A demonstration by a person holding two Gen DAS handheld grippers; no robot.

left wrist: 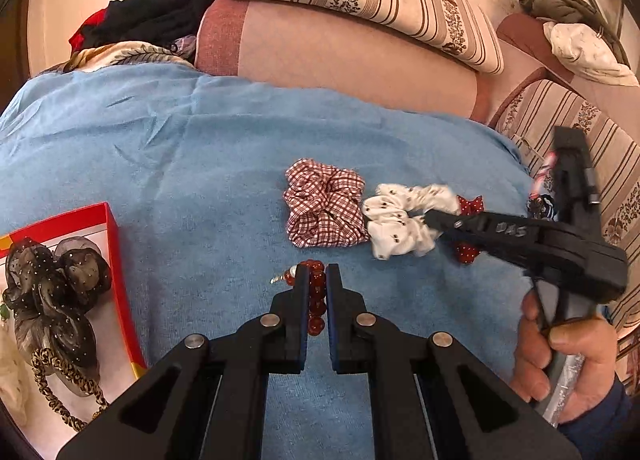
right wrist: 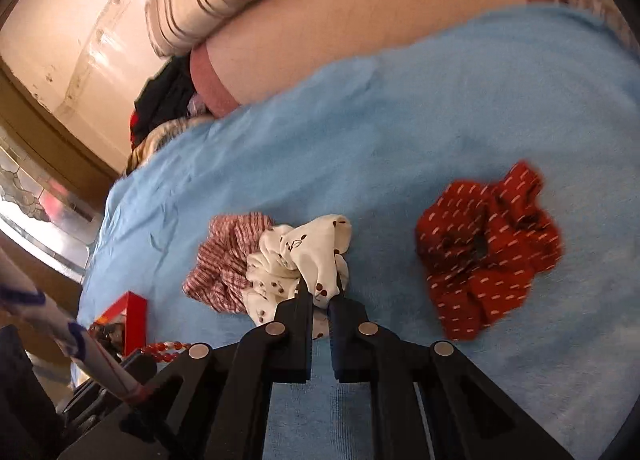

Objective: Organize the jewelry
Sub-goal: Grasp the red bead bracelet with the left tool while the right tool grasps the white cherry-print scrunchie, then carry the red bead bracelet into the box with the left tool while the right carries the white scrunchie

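Pointing steeply down at the blue towel [left wrist: 180,164], we clamp our left gripper [left wrist: 318,280] on the red bead bracelet [left wrist: 316,300], while our right gripper [right wrist: 320,294] pinches the white cherry-print scrunchie [right wrist: 316,256]. Left of us, the red box [left wrist: 116,260] holds a dark sheer scrunchie [left wrist: 52,292].

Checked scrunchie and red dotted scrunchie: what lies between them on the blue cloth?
The white cherry-print scrunchie, touching the checked scrunchie and pinched in the right gripper. Beyond it, bare blue cloth reaches the red dotted scrunchie. The right wrist view shows this.
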